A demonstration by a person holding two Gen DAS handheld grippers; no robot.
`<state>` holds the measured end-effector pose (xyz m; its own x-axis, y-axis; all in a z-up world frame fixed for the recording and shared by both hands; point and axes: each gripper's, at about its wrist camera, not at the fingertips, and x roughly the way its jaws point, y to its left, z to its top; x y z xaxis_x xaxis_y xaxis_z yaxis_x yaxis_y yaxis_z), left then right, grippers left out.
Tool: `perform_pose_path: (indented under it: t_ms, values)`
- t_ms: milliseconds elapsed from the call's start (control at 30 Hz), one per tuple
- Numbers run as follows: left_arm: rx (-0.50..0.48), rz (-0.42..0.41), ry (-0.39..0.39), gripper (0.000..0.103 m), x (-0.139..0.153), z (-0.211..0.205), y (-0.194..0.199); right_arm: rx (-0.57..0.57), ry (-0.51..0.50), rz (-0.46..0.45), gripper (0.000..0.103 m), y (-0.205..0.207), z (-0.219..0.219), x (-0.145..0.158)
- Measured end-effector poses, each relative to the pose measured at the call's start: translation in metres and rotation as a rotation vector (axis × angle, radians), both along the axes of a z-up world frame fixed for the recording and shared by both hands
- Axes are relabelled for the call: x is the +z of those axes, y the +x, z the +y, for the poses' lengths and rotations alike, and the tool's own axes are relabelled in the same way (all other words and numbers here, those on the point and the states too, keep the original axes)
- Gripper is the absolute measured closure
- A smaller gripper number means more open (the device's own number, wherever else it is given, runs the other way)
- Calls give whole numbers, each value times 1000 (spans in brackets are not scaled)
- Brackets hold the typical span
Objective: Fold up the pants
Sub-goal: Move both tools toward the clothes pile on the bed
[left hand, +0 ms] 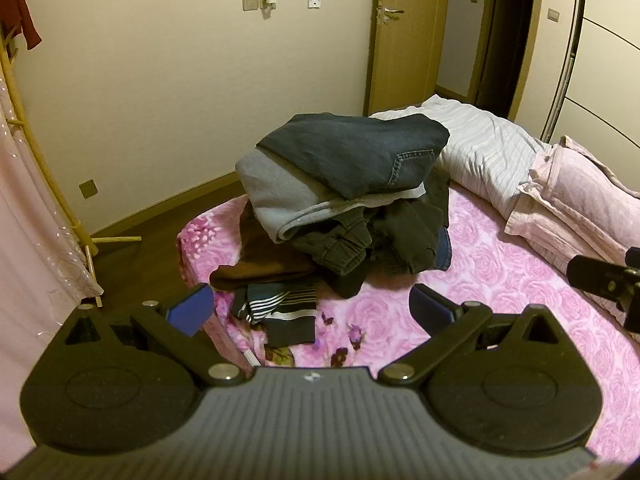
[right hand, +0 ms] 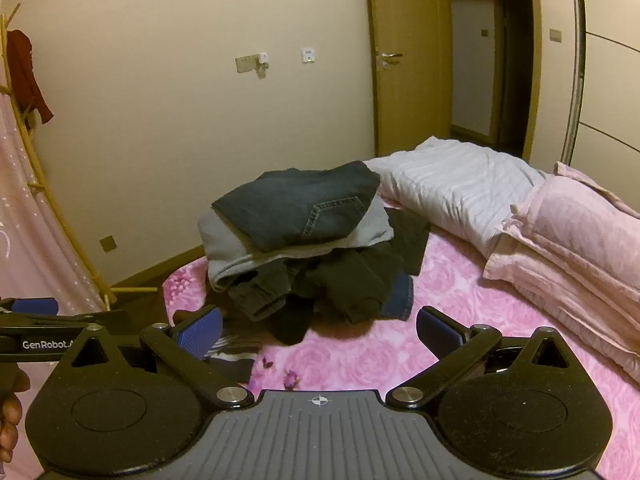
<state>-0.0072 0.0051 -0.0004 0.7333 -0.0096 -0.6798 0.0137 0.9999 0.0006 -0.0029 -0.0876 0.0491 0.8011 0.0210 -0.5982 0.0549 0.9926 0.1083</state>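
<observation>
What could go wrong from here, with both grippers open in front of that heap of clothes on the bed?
1. The dark jeans lie on top of the grey garment; pulling lower trousers could topple the heap.
2. The pile sits near the bed corner; clothes may slide to the floor.
3. The left gripper and right gripper hover close together and might collide.
</observation>
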Motion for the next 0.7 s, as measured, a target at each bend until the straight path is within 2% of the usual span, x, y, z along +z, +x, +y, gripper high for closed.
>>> perform_pose_path:
  t_ms: [700]
  values:
    - [27,9,-13,1,-4,-13,7,16,9,28,2,7,-19,-10]
